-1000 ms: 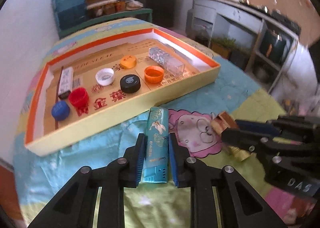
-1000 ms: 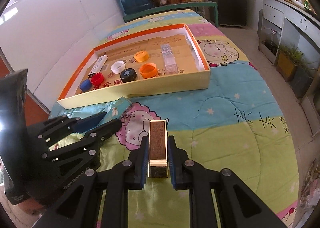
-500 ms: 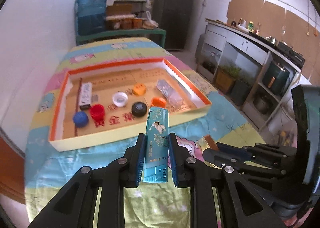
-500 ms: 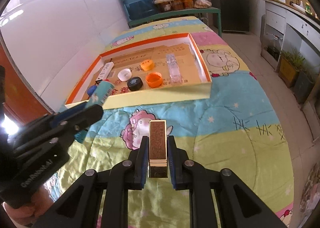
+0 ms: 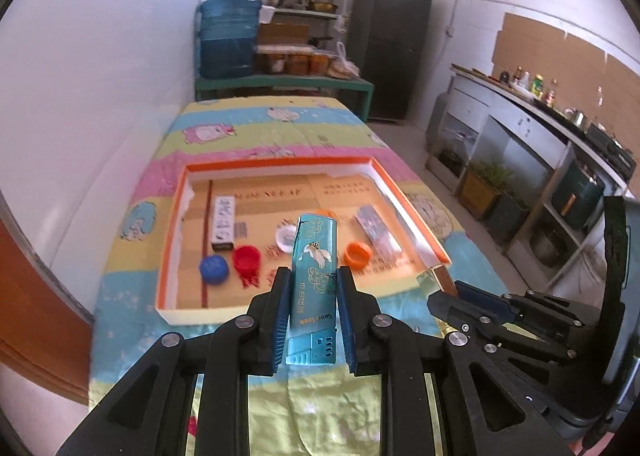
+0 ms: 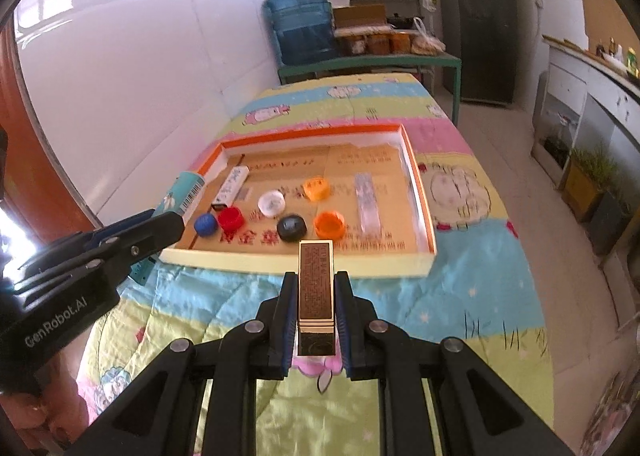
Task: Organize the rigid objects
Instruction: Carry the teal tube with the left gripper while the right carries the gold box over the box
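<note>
**Lighters: both clamped, above the quilt**

Teal lighter pinched in left gripper, raised w/ tip over the orange-rimmed tray. Gold lighter squeezed in right gripper, just short of tray's near wall. Caps, e.g. blue cap, lie in tray.

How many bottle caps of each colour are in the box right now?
Orange caps: 2
Blue cap: 1
Red cap: 1
White cap: 1
Black cap: 1
Total: 6
</note>
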